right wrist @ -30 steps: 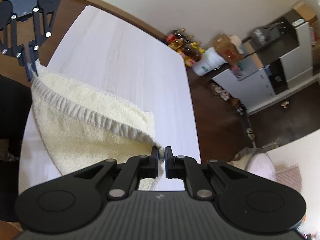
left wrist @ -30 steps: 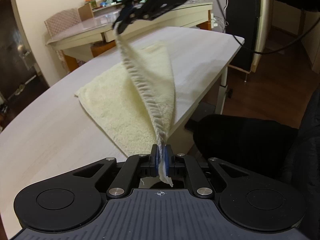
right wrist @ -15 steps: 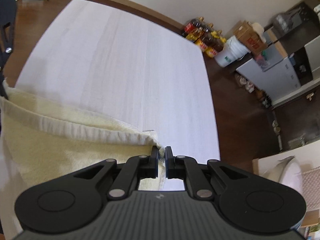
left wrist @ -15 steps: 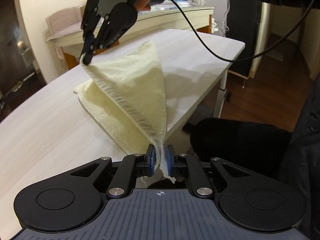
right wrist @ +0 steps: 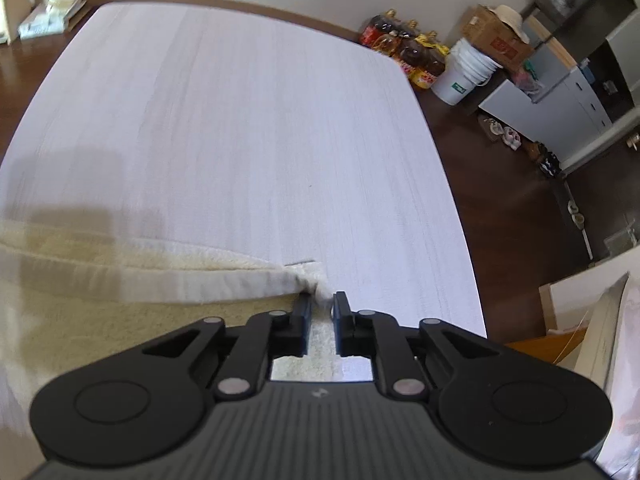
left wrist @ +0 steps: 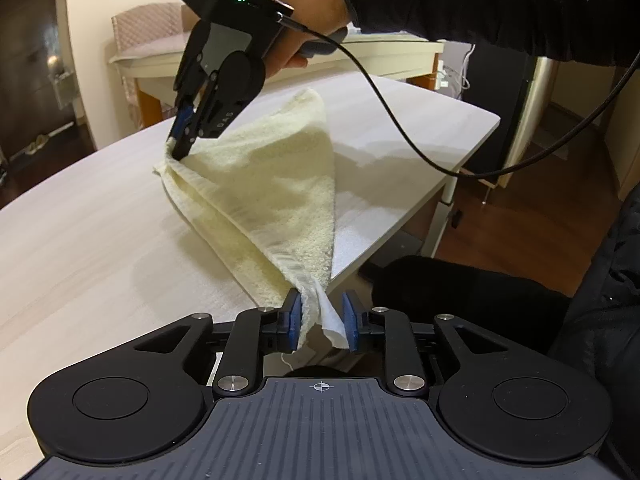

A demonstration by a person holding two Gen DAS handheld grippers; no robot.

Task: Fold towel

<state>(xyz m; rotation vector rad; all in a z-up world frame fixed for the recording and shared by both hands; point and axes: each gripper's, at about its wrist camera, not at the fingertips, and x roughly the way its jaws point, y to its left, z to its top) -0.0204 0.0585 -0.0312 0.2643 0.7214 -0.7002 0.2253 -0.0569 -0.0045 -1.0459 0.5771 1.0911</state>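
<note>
the pale yellow towel (left wrist: 276, 184) is lying on the light desk (left wrist: 88, 240), near the desk edge closest to the seated person, with one long hemmed edge lifted off the rest of the cloth into a slanted, tent-like flap. the lower layer of the towel is resting flat on the desk under that flap.

the near corner of the towel is hanging between the fingers of the left gripper (left wrist: 320, 320). those fingers have just been opening and are now standing narrowly apart; the left blue pad (left wrist: 295, 318) is touching the cloth, while the right pad is standing just clear of the white corner tip, so the corner is lying loose between them rather than being pinched.

the far corner of the towel is sitting at the tips of the right gripper (left wrist: 178, 148), which is pointing steeply down at the towel's far end. in the right wrist view the right gripper's fingers (right wrist: 306, 320) have also just been opening, showing a narrow gap with the frayed towel corner (right wrist: 316, 284) lying in it and not being squeezed.

a hand (left wrist: 308, 12) in a dark sleeve (left wrist: 480, 4) is holding the right gripper above the towel, and a black cable (left wrist: 420, 148) is trailing from it over the desk edge beyond the towel.
</note>
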